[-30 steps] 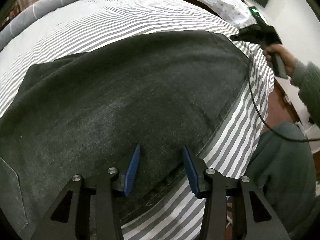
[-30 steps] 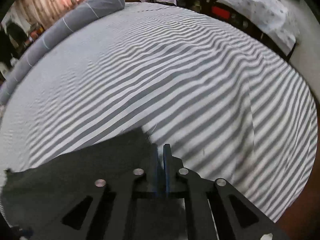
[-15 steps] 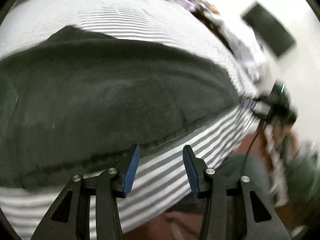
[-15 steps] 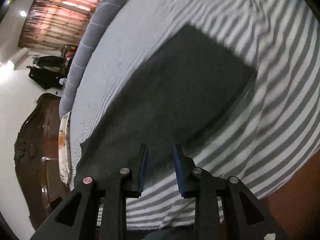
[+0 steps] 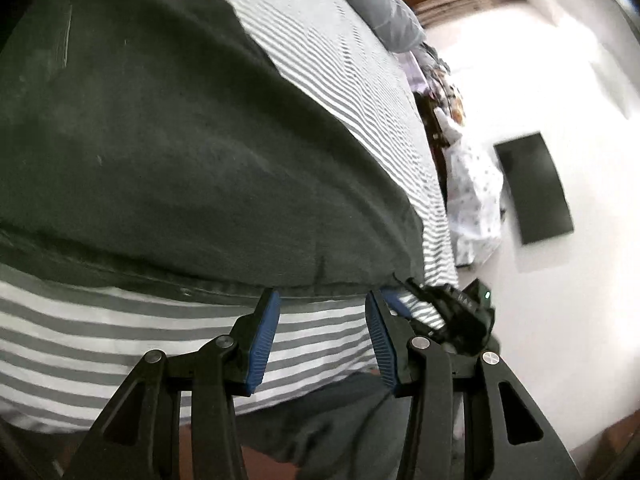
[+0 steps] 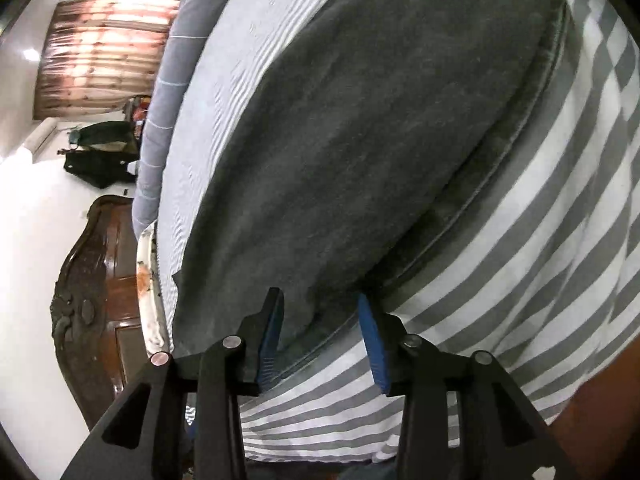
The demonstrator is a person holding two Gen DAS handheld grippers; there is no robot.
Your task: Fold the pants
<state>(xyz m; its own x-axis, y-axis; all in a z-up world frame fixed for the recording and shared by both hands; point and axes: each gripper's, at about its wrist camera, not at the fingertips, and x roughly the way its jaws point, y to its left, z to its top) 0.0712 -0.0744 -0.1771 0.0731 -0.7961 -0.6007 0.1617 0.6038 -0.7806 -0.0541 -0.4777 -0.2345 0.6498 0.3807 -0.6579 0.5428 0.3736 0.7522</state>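
The dark grey pants point(image 5: 180, 152) lie folded flat on the grey-and-white striped bed sheet point(image 5: 100, 340). My left gripper point(image 5: 320, 304) is open, with its blue fingertips at the pants' near seamed edge and only striped sheet in the gap. To its right, at the pants' corner, is the black housing of the right tool point(image 5: 460, 312). In the right wrist view the pants point(image 6: 360, 120) run away from me. The jaws of my right gripper point(image 6: 320, 308) are opening. The pants' near edge lies between and below the pads, and neither pad presses on it.
A grey bolster pillow point(image 6: 168, 80) lies along the far side of the bed. A carved wooden headboard point(image 6: 96, 280) and a curtained window point(image 6: 104, 52) are at the left. A black screen point(image 5: 536, 188) hangs on the white wall, near a patterned cloth point(image 5: 476, 196). The person's grey-green clothing point(image 5: 340, 432) is below the bed's edge.
My right gripper, which was shut at the pants' corner, has opened and dropped toward the near edge. The left view has rolled, and my left gripper has drawn back from over the pants to their near edge.
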